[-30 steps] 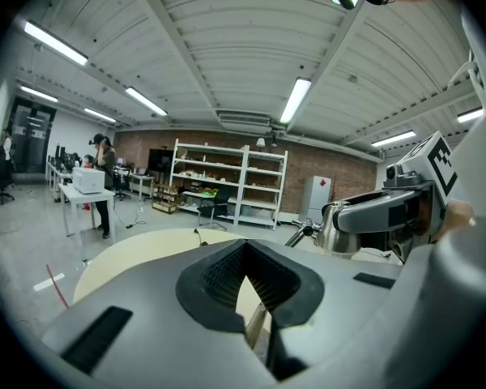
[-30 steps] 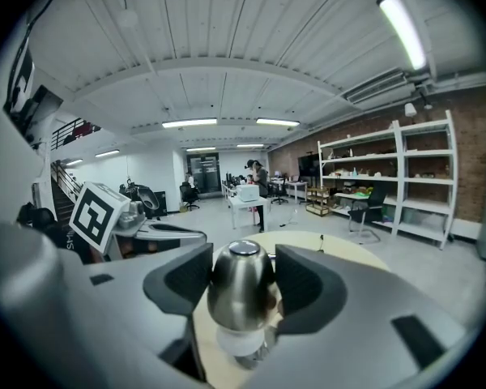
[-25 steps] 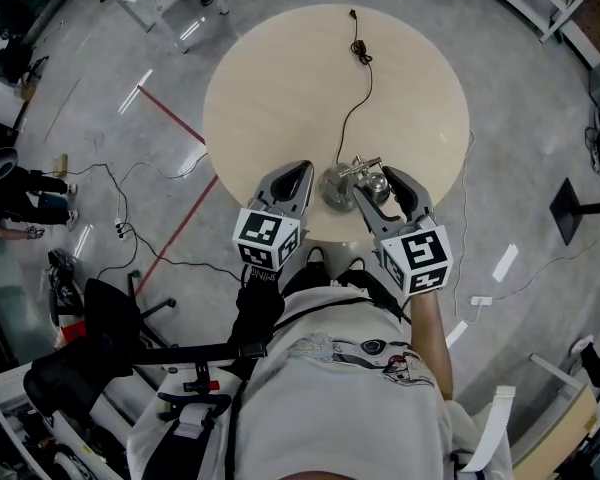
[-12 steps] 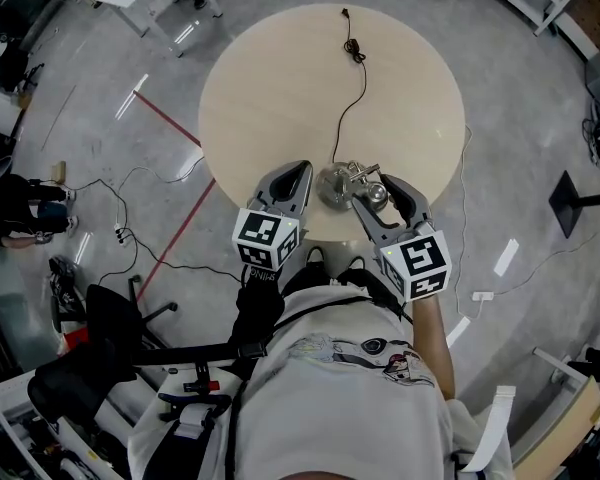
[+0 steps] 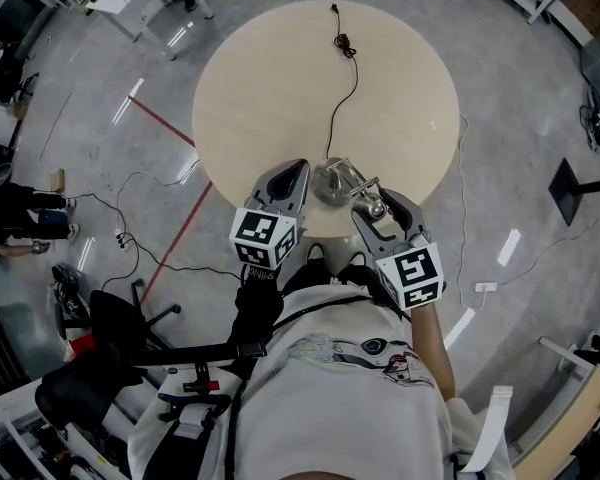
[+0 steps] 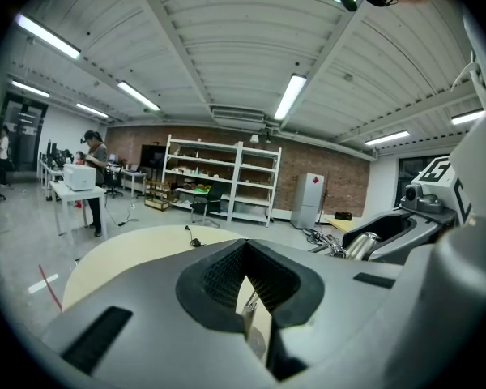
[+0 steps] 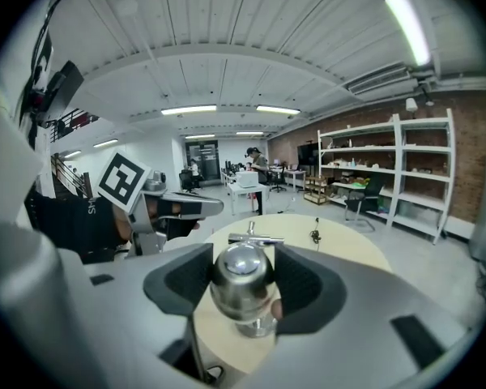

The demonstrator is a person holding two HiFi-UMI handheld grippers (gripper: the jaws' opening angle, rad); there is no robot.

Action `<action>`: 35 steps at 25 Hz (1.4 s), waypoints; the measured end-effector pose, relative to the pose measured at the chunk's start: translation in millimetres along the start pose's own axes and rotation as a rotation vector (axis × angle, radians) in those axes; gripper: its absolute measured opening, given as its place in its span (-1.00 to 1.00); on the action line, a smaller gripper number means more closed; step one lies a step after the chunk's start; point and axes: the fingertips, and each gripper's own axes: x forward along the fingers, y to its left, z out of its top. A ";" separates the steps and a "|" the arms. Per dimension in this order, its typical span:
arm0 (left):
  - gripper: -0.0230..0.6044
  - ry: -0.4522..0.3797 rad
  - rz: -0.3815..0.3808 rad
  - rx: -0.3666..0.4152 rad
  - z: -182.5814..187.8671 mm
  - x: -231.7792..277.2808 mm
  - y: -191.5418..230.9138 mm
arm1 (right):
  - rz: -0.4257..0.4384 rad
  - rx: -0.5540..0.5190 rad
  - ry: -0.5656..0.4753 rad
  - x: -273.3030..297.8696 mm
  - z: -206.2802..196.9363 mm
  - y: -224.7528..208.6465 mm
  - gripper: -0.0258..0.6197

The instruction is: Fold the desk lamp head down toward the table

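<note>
Right gripper view shows the right gripper (image 7: 241, 275) clenched on the chrome head (image 7: 241, 294), one pad pressing each side of it. The joint (image 7: 255, 238) stands just beyond the jaws, and the cord (image 7: 315, 235) lies well ahead of them on the table (image 7: 348, 254). The left gripper (image 5: 296, 171) has its jaws closed tip to tip on nothing. It waits just left of the base (image 5: 330, 183), which sits between the two grippers at the table's near edge. Over the last second the right gripper has drawn back toward the person and taken the head with it. The head was level with the base and close beside it; now it is farther out and nearer the person, while the left gripper has kept its place. I judge that the fold is under way, with the arm hinging at the joint, but not done. From above I cannot tell how low the head now hangs. The base is unheld and close to the edge, so a harder pull could drag or tip it, and the left gripper is well placed to brace it.
</note>
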 end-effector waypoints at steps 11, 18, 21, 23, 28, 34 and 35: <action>-0.93 0.019 0.015 0.000 -6.2 0.9 -2.0 | 0.005 -0.022 0.074 -5.9 -36.9 1.4 -0.16; -0.93 0.026 0.011 0.003 -7.2 0.7 -7.3 | -0.009 -0.044 0.135 -6.8 -65.1 4.4 -0.17; -0.93 0.030 0.012 0.004 -7.1 1.2 -7.3 | -0.018 -0.053 0.157 -5.1 -76.3 4.4 -0.17; -0.93 0.031 0.014 0.006 -6.6 1.8 -6.9 | -0.022 -0.060 0.173 -3.2 -84.3 4.1 -0.18; -0.93 0.037 0.015 0.009 -8.5 3.9 -7.9 | -0.029 -0.080 0.189 -0.6 -99.5 3.1 -0.19; -0.93 0.046 0.011 0.014 -10.0 4.2 -8.3 | -0.033 -0.095 0.213 4.4 -115.2 4.7 -0.21; -0.93 0.047 0.011 0.014 -10.2 4.1 -8.6 | -0.033 -0.097 0.214 4.9 -117.5 4.8 -0.21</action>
